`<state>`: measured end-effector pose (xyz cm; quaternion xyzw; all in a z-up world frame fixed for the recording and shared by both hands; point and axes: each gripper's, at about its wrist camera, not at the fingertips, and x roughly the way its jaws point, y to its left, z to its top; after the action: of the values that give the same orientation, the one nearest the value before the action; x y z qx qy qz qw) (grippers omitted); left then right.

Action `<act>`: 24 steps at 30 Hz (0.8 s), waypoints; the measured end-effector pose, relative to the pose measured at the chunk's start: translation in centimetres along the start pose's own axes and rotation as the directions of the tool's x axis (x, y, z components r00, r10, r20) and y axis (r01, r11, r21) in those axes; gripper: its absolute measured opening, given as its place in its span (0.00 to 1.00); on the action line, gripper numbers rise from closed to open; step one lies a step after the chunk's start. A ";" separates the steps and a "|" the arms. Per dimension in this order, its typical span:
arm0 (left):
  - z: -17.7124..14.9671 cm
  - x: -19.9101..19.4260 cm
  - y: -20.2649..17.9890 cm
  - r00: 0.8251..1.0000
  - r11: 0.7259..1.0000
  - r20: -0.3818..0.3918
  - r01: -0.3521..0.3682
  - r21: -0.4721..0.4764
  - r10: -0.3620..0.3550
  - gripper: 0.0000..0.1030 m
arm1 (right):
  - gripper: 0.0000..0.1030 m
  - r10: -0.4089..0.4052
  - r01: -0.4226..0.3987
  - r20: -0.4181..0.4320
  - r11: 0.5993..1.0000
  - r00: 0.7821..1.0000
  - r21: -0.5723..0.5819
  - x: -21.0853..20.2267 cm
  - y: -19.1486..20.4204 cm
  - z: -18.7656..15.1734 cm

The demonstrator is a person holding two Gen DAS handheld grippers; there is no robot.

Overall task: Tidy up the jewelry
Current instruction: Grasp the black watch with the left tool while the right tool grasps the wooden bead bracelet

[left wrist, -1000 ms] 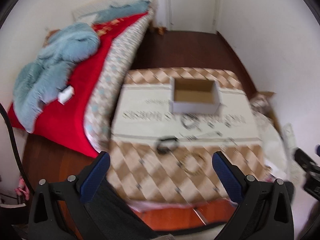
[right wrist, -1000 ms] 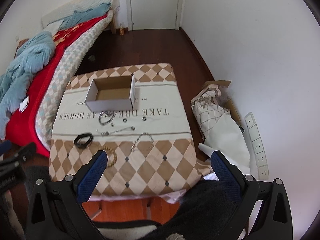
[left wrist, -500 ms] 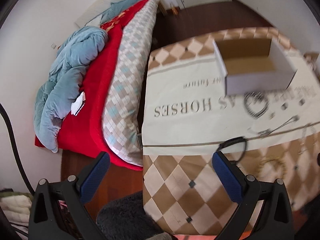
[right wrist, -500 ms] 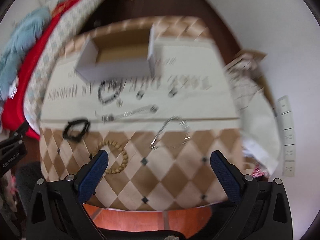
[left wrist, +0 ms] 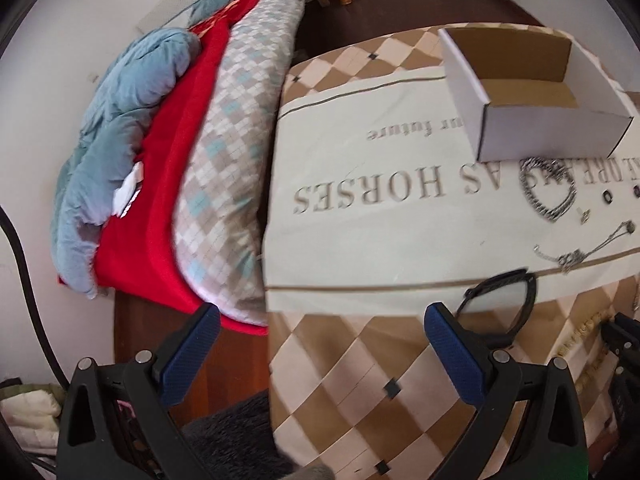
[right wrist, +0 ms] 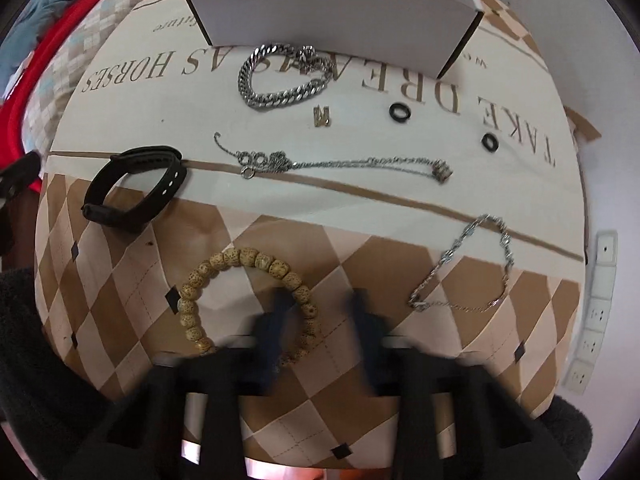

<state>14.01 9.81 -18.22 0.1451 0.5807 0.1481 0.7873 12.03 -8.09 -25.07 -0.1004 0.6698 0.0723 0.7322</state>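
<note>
A white cardboard box (left wrist: 532, 92) (right wrist: 332, 24) stands open at the far side of the cloth-covered table (left wrist: 360, 184). Jewelry lies in front of it: a thick silver chain (right wrist: 280, 76), a thin silver necklace (right wrist: 340, 164), a black wristband (right wrist: 132, 188) (left wrist: 500, 300), a wooden bead bracelet (right wrist: 244, 300), a thin silver bracelet (right wrist: 472, 268), two black rings (right wrist: 398, 112) and a small gold charm (right wrist: 321, 117). My right gripper (right wrist: 318, 312) is blurred, its jaws partly closed, with its left finger over the bead bracelet's right side. My left gripper (left wrist: 320, 344) is open and empty at the table's near left corner.
A bed with a red blanket (left wrist: 180, 128), a blue quilt (left wrist: 116, 128) and a checked cover (left wrist: 236, 120) stands left of the table. Dark wood floor (left wrist: 400, 4) lies beyond. A white power strip (right wrist: 596, 308) lies to the right of the table.
My right gripper has dropped close to the table at the bead bracelet and its jaws have narrowed. My left gripper has moved nearer the table's left corner and stays open.
</note>
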 end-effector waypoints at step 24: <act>0.2 4.2 -5.5 0.946 0.945 -0.144 0.306 0.118 -0.289 0.03 | 0.10 -0.055 0.056 -0.019 0.997 0.998 0.048 -0.3 -3.5 2.1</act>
<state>15.78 6.46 -24.02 0.1006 0.6530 -0.0045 0.7506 14.90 -10.90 -24.40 -0.1016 0.6749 0.0347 0.7300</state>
